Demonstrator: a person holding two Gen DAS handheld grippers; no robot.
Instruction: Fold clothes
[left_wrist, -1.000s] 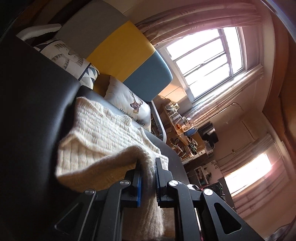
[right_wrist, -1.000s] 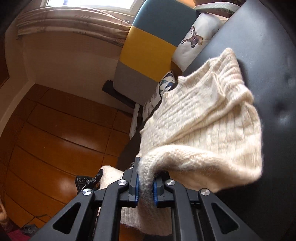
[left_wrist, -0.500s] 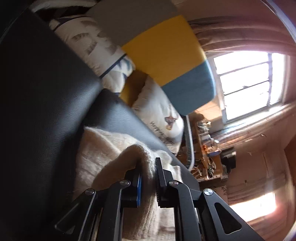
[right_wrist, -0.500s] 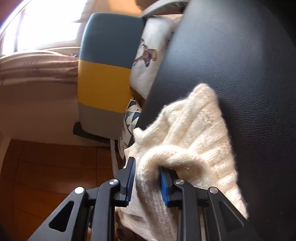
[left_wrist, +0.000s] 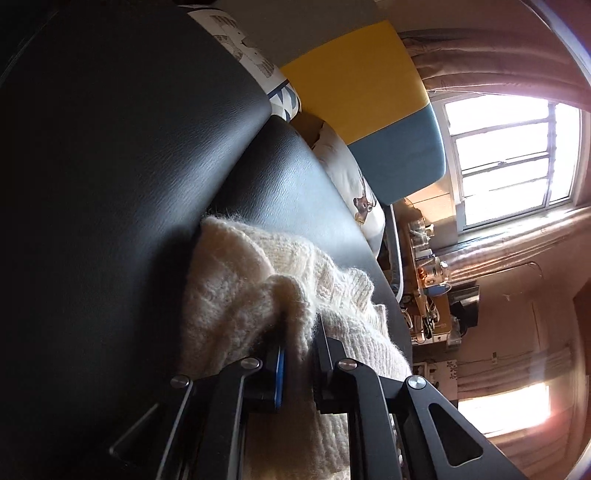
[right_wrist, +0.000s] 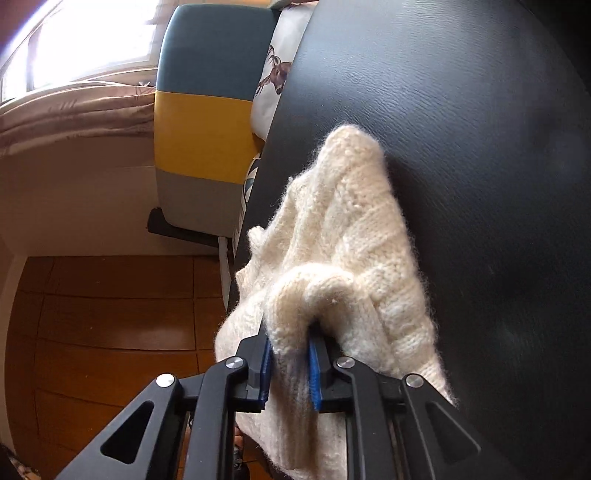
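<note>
The left gripper (left_wrist: 297, 354) has its jaws clamped on a thick fold of the cream knit sweater (left_wrist: 236, 288), and the right gripper (right_wrist: 290, 363) pinches another bunched fold of it. The sweater lies heaped on the black leather surface (right_wrist: 461, 129), one edge drooping past its rim. Beyond sit patterned cushions (left_wrist: 351, 184) and a grey, yellow and blue backrest (right_wrist: 199, 122).

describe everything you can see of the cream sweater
The cream sweater is a fuzzy, chunky knit with ribbed bands, bunched loosely on the black leather seat. Part hangs over the seat's edge. The left hand-held gripper and right hand-held gripper each pinch a thick fold of it.
</note>
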